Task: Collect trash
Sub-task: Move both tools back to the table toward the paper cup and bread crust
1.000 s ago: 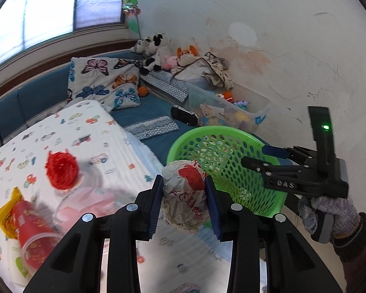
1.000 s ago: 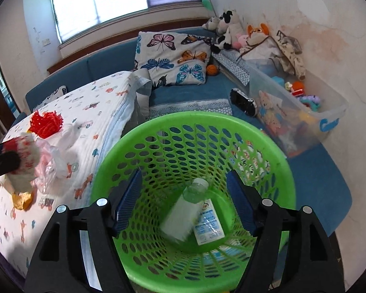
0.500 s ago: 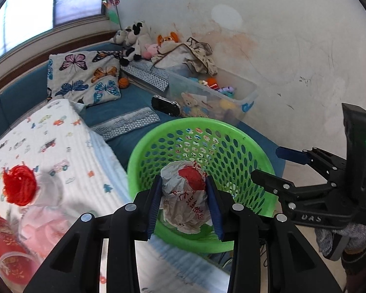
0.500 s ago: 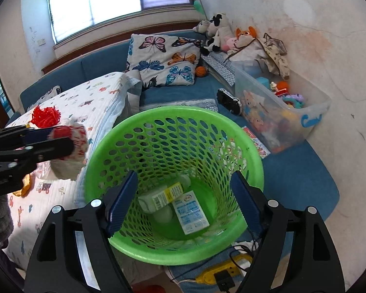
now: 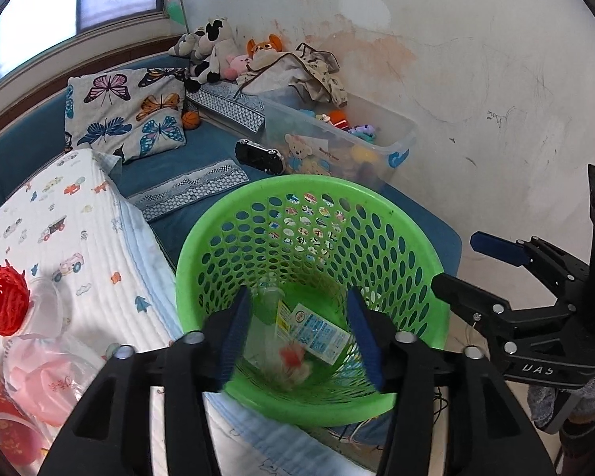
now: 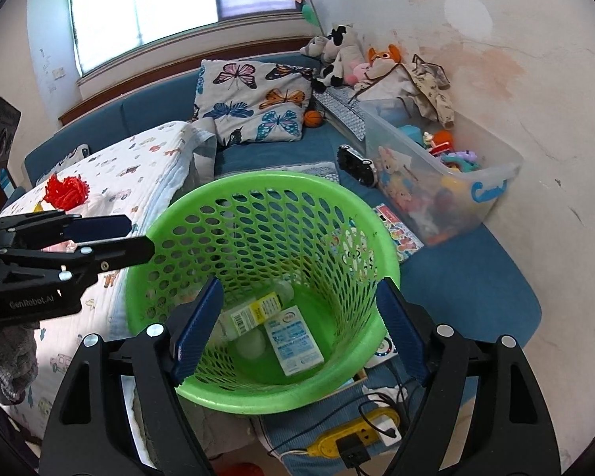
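The green perforated basket (image 5: pixel 297 182) stands beside the bed. My left gripper (image 5: pixel 297 329) hovers over its near rim with the jaws opening and nothing pressed between them. A crumpled red-and-white wrapper (image 5: pixel 293 361) shows blurred, dropping inside the basket. A bottle with a yellow label (image 6: pixel 250 313) and a white-and-blue packet (image 6: pixel 295 339) lie on the basket's (image 6: pixel 258 176) bottom. My right gripper (image 6: pixel 299 317) is open above the near rim, holding nothing. On the bed lie a red mesh ball (image 5: pixel 2 303), a pink plastic bag (image 5: pixel 47 384) and a red cup (image 5: pixel 0 416).
A clear toy bin (image 5: pixel 377 146) and plush toys (image 5: pixel 210 51) line the wall behind the basket. A butterfly pillow (image 5: pixel 127 115) and a black toy car (image 5: pixel 260 154) rest on the blue couch. A yellow power strip (image 6: pixel 353 436) with cables lies on the floor.
My left gripper carried the wrapper from the bed's edge to over the basket, then opened and let it go. The wrapper is falling into the basket. The right jaws widened slightly.
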`<state>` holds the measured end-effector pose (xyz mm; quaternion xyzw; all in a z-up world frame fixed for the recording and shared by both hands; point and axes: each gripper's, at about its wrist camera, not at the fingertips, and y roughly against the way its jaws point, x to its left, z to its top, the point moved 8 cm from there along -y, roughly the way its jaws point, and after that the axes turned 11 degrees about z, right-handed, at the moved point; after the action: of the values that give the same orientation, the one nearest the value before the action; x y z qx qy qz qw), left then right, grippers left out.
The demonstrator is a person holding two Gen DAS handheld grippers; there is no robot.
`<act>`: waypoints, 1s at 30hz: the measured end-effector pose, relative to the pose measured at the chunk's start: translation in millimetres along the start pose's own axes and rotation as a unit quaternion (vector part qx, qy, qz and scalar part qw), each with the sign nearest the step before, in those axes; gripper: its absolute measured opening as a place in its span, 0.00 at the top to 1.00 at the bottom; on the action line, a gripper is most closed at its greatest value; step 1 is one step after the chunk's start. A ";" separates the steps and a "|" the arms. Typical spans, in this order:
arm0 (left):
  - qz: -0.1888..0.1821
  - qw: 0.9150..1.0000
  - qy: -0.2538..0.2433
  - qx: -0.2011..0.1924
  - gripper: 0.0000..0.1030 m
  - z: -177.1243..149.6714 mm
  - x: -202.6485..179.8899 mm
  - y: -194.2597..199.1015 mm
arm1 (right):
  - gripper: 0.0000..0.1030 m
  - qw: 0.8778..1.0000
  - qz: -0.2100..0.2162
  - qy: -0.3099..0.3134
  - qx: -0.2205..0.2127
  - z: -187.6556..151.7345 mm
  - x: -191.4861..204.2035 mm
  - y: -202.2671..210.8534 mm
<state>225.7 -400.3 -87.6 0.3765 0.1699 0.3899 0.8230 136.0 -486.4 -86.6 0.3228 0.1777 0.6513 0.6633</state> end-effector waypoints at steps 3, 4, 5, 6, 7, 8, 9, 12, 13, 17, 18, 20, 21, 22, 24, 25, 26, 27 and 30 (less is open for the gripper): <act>0.000 1.000 0.002 0.003 0.43 -1.5 1.4 -0.8 | 0.23 1.000 0.001 -0.001 -0.002 -0.1 1.4 1.8; 0.002 1.000 0.003 0.003 0.43 -2.0 1.7 -0.6 | 0.23 1.000 0.003 0.000 -0.002 0.0 2.3 2.2; 0.003 1.000 0.004 0.003 0.43 -2.4 3.2 0.6 | 0.23 1.000 0.004 0.000 -0.002 0.5 3.0 2.2; 0.003 1.000 0.007 0.002 0.43 -3.1 5.4 2.4 | 0.23 1.000 0.004 0.002 -0.002 0.7 4.6 2.5; 0.003 1.000 0.010 0.000 0.43 -3.8 8.1 4.8 | 0.23 1.000 0.006 0.002 -0.003 0.9 6.2 2.5; 0.004 1.000 0.012 -0.001 0.43 -4.8 11.0 6.9 | 0.22 1.000 0.007 0.003 -0.002 1.1 7.9 2.3; 0.006 1.000 0.015 -0.004 0.43 -6.4 15.0 10.4 | 0.22 1.000 0.009 0.004 -0.003 1.1 9.4 2.0; 0.016 1.000 0.024 -0.006 0.43 -12.1 27.6 18.6 | 0.21 1.000 0.015 0.008 -0.003 1.5 18.3 0.5; 0.020 0.999 0.028 -0.007 0.43 -14.8 33.2 22.1 | 0.20 1.000 0.018 0.009 -0.003 1.7 21.2 -0.3; 0.034 0.998 0.048 -0.012 0.43 -23.8 54.8 35.0 | 0.19 0.999 0.028 0.017 -0.002 2.4 34.9 -3.4; 0.037 0.998 0.055 -0.014 0.43 -26.6 62.8 39.9 | 0.19 0.999 0.031 0.020 -0.001 2.9 39.4 -5.1; 0.051 0.997 0.063 -0.019 0.43 -30.8 77.2 48.1 | 0.19 0.999 0.037 0.024 0.001 4.1 46.8 -7.8; 0.057 0.996 0.065 -0.021 0.43 -32.4 82.6 51.3 | 0.19 0.999 0.041 0.027 0.001 5.3 52.5 -9.1; 0.065 0.995 0.069 -0.025 0.43 -34.8 90.6 56.2 | 0.19 0.999 0.043 0.030 0.001 5.8 57.3 -10.3; 0.075 0.994 0.078 -0.029 0.43 -39.9 104.0 64.9 | 0.19 0.998 0.051 0.037 0.001 8.1 67.8 -12.4; 0.080 0.993 0.083 -0.030 0.42 -42.9 111.6 69.5 | 0.19 0.998 0.054 0.039 0.001 8.8 72.7 -13.1; 0.085 0.992 0.091 -0.032 0.42 -46.4 120.8 75.4 | 0.19 0.997 0.059 0.043 0.002 10.1 79.5 -14.6; 0.088 0.991 0.095 -0.034 0.42 -48.3 127.2 78.7 | 0.19 0.997 0.062 0.045 0.002 10.7 83.4 -15.3; 0.106 0.987 0.109 -0.043 0.42 -58.1 151.7 95.1 | 0.18 0.996 0.076 0.056 0.003 11.3 103.1 -17.3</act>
<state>240.4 -216.0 -52.3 0.3117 0.2008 0.5209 0.7689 165.5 -386.8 -70.8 0.3006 0.1917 0.7162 0.5999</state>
